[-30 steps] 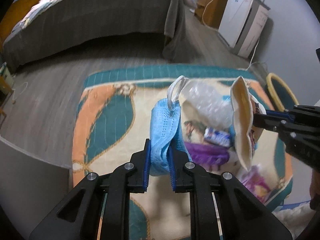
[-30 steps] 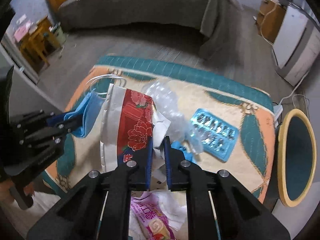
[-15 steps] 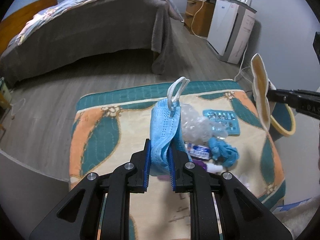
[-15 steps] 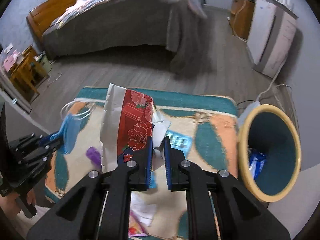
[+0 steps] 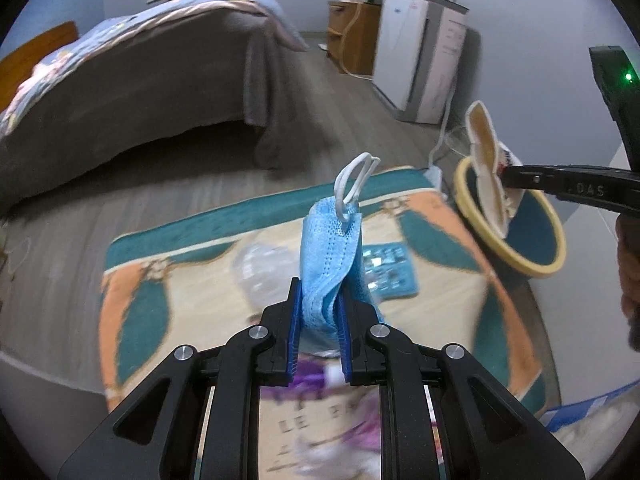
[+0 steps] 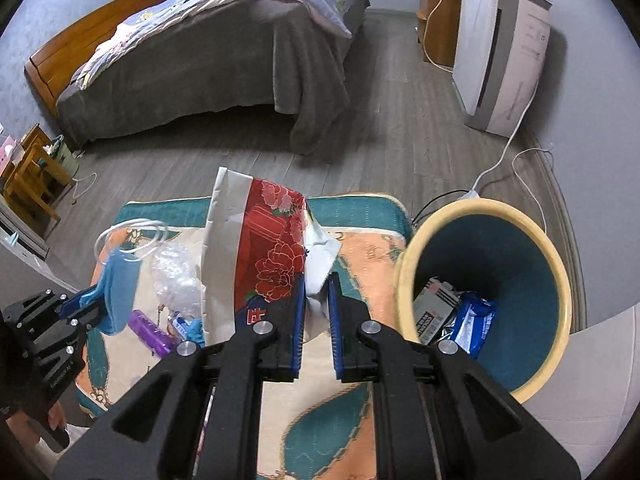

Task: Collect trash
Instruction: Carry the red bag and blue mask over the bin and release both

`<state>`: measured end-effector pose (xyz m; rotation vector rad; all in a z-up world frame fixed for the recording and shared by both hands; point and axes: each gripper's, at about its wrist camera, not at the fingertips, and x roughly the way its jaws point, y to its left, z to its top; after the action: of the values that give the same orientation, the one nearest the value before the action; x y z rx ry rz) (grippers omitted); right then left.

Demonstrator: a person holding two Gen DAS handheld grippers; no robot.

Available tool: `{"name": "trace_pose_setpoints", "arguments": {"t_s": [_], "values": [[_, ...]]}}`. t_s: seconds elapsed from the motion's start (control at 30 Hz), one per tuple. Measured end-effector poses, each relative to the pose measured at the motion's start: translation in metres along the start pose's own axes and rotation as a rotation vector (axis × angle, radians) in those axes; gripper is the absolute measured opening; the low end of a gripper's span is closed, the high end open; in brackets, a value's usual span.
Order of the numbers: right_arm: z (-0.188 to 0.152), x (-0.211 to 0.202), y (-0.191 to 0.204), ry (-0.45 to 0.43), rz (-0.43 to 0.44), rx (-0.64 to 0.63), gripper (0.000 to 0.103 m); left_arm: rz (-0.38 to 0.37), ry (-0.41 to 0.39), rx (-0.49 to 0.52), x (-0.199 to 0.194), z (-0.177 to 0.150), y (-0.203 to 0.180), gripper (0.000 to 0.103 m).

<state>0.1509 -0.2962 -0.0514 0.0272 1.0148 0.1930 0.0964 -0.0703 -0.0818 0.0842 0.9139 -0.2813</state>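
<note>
- Since a second ago both grippers have swung away from the litter in the middle of the rug point(image 6: 372, 264) toward the bin point(image 6: 556, 276): in the right wrist view the bin, earlier a sliver at the right edge, now fills the lower right, and in the left wrist view it has come in at the right edge.
- The left gripper point(image 5: 318, 320) is clamped on a folded blue face mask point(image 5: 330, 256); the mask stands up from the blue pads at frame centre, its white ear loops at the top.
- The right gripper point(image 6: 316, 312) is closed on a crumpled paper bag point(image 6: 256, 248), white with a red flower print, which rises to the upper left of the jaws.
- In the left wrist view the same bag point(image 5: 486, 172) hangs just over the near rim of the bin point(image 5: 536, 268) at the right edge.
- The bin, yellow-rimmed and teal inside, stands on the floor just beside the rug's right edge; a blue packet point(image 6: 476, 324) and a printed wrapper point(image 6: 434, 308) lie at its bottom.
- On the rug, a clear plastic bag point(image 6: 176, 268), a purple tube point(image 6: 150, 332) and a teal blister pack point(image 5: 386, 268) lie loose.
- A bed point(image 6: 224, 52) and a white appliance point(image 6: 500, 56) fill the upper part of the frame.
</note>
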Motion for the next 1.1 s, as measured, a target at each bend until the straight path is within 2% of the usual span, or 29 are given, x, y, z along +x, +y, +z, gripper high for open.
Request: {"name": "trace_pose_setpoints", "arguments": {"t_s": [0.13,0.3,0.47,0.6,0.73,0.87,1.0,1.1], "values": [[-0.002,0.000,-0.025,0.000,-0.030,0.047,0.010,-0.021,0.000,0.073,0.012,0.018,-0.036,0.017],[-0.006,0.000,-0.075,0.002,-0.064,0.156,0.011,-0.090,0.008,0.138,0.026,0.042,-0.084,0.017],[-0.016,-0.001,-0.122,0.004,-0.096,0.273,0.011,-0.168,0.028,0.164,0.038,0.061,-0.120,0.017],[-0.027,-0.001,-0.151,0.012,-0.134,0.353,0.011,-0.201,0.040,0.199,0.047,0.072,-0.144,0.017],[-0.036,0.006,-0.170,0.039,-0.181,0.404,0.011,-0.248,0.096,0.208,0.068,0.078,-0.162,0.017],[-0.045,0.018,-0.182,0.094,-0.224,0.440,0.011,-0.238,0.147,0.264,0.093,0.074,-0.184,0.017],[-0.052,0.028,-0.186,0.126,-0.239,0.462,0.011,-0.253,0.165,0.300,0.109,0.074,-0.199,0.017],[-0.051,0.027,-0.188,0.109,-0.246,0.464,0.011,-0.249,0.155,0.322,0.114,0.080,-0.208,0.017]]}}
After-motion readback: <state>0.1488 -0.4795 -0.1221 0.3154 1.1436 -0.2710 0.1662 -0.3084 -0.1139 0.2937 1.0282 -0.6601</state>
